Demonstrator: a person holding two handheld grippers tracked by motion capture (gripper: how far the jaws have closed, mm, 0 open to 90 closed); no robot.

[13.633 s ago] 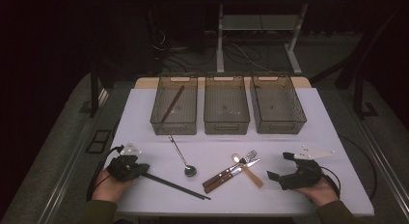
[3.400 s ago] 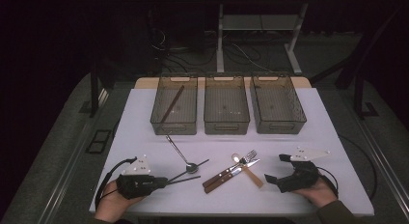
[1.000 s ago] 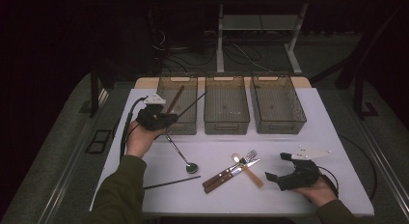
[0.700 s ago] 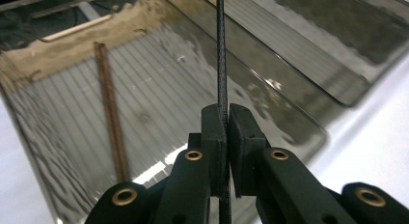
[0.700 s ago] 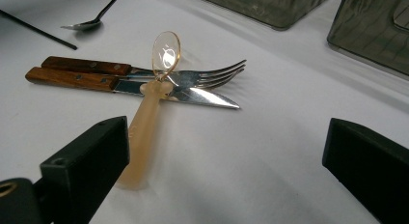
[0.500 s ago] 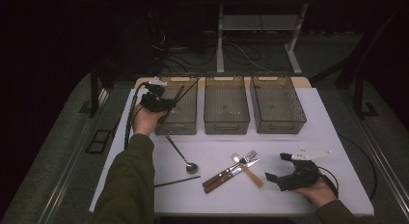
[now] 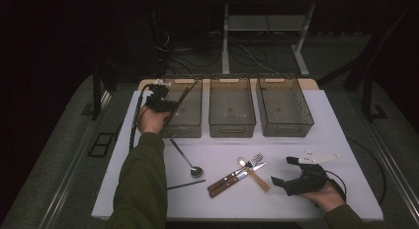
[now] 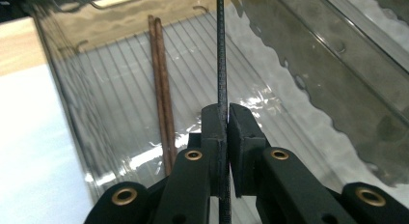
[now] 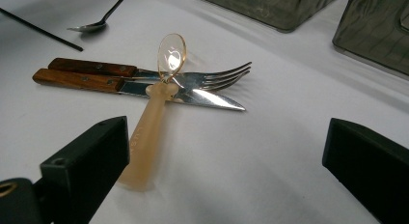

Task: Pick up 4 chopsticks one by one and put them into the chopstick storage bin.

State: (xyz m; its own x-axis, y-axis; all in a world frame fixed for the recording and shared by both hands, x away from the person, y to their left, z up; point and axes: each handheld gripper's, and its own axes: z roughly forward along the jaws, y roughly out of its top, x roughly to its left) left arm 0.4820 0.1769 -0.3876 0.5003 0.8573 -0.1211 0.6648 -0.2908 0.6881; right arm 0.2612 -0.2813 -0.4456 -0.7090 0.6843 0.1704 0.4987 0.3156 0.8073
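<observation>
The left hand-held gripper (image 7: 159, 99) hangs over the near-left corner of the left-hand smoky translucent plastic bin (image 7: 190, 121), one of three bins set in a row along the far edge of the white-topped bench (image 7: 326, 140). Its jaws are clenched on a thin black chopstick (image 8: 221, 64), which rises straight out from between the pads and slants across the bin's open top. Inside that bin, on the ribbed floor, lie a pair of brown wooden chopsticks (image 8: 161, 89) side by side (close beside the left wall, as the left gripper view has it).

The right hand-held gripper (image 7: 296, 177) rests near the near-right corner of the bench, its jaws spread wide with nothing between them. Just in front of it lies a translucent amber plastic spoon (image 9: 154, 113), crossing a wooden-handled fork (image 9: 144, 72) and a wooden-handled knife (image 9: 130, 86) that lie parallel and touching. Toward the near-left part of the bench sits a slim metal spoon (image 7: 187, 160), and near its bowl a second thin black chopstick (image 7: 186, 184) lies flat.
</observation>
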